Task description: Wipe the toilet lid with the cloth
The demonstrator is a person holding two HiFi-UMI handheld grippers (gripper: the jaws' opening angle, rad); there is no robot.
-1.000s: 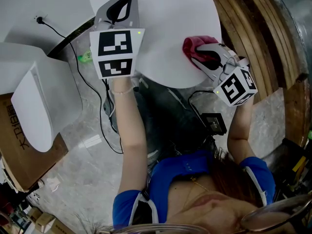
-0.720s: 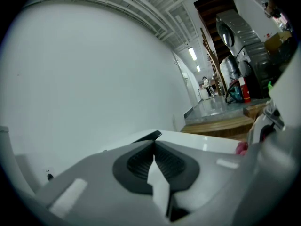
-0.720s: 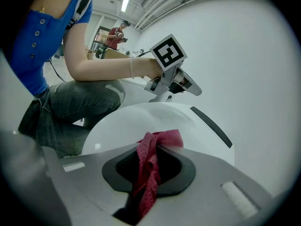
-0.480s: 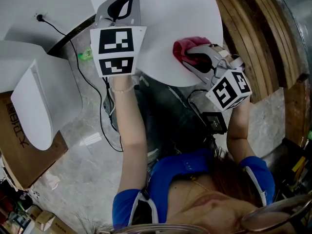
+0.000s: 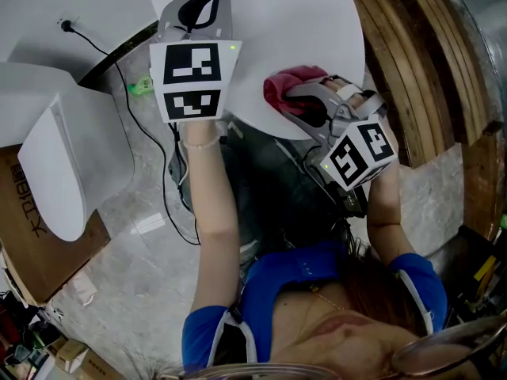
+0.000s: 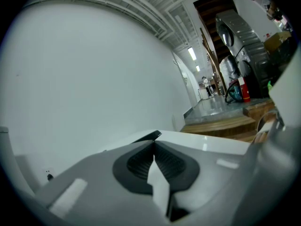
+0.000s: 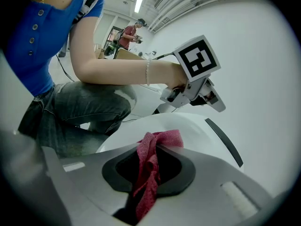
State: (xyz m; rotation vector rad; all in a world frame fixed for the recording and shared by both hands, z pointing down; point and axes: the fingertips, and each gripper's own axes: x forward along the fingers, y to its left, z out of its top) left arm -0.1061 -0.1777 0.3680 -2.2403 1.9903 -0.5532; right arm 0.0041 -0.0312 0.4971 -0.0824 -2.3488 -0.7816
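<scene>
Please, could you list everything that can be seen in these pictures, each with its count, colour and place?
round white toilet lid: one, white, top centre of the head view.
crumpled red cloth: one, red, at the lid's near edge.
white ceramic fixture: one, white, on the floor at left.
brown cardboard box: one, brown, lower left, beside that fixture.
thin black cable: at least one, black, across the grey floor.
curved wooden planks: several, brown, right of the lid.
left hand-held gripper: one, grey, jaws together and empty, over the lid.
right hand-held gripper: one, grey, jaws shut on the cloth.
</scene>
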